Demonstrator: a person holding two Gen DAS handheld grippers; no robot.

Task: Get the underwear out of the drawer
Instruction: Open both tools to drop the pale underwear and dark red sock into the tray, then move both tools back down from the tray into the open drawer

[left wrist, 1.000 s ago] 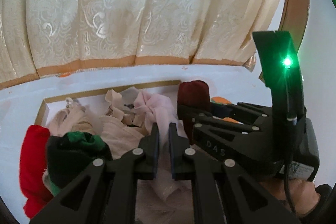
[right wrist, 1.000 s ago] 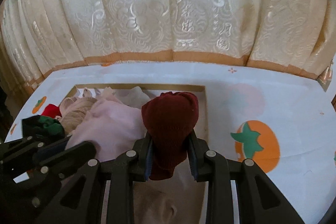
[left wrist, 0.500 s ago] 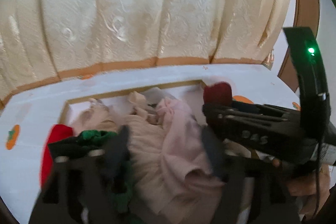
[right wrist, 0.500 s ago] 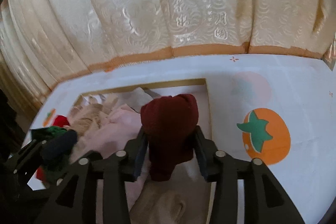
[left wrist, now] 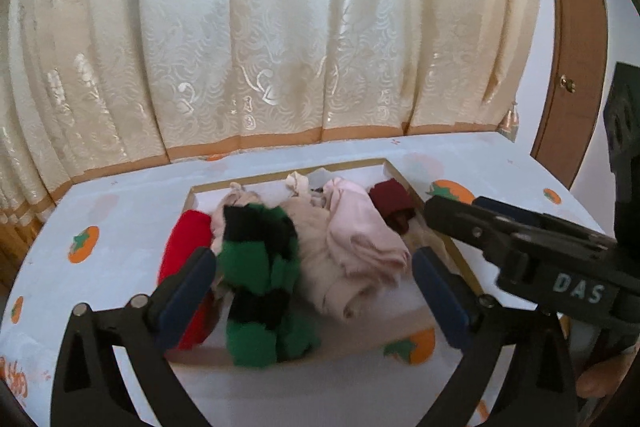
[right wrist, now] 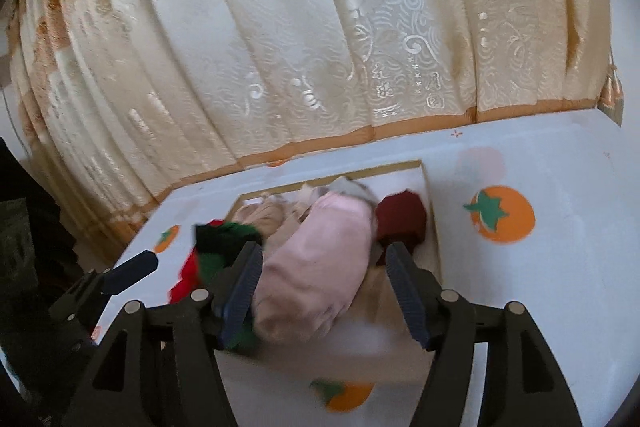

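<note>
Underwear: soft garments heaped in the drawer [left wrist: 416, 195], a shallow gold-rimmed tray lying on the cloth-covered desk [left wrist: 500, 167]; none appears to be out yet.
Pink piece: the pale pink underwear [left wrist: 356, 235] lies mid-drawer, bunched and folded over itself, toward the right wall.
Maroon piece: the dark red underwear [left wrist: 390, 201] sits in the far right corner of the drawer, rolled into a compact lump.
Green and black piece: the striped garment [left wrist: 260, 267] drapes over the near edge of the drawer, left of centre; blurred, so its exact lie is unclear.
Red piece: the red garment [left wrist: 188, 239] lies along the left wall.
Left gripper: the left gripper [left wrist: 314, 291] has just been opening; its jaws stand spread wide with nothing pinched, though the heap shows between them.
Right gripper: the right gripper [right wrist: 322, 287] has just been opening too; jaws apart, holding nothing, pads clear of the pink cloth seen between them.
Handling: light, limp, not fragile; cloth will sag and may drag a neighbour along.
Where to grip: likely a raised fold or the rolled top of the maroon lump, pinched deep so it does not slip.
</note>
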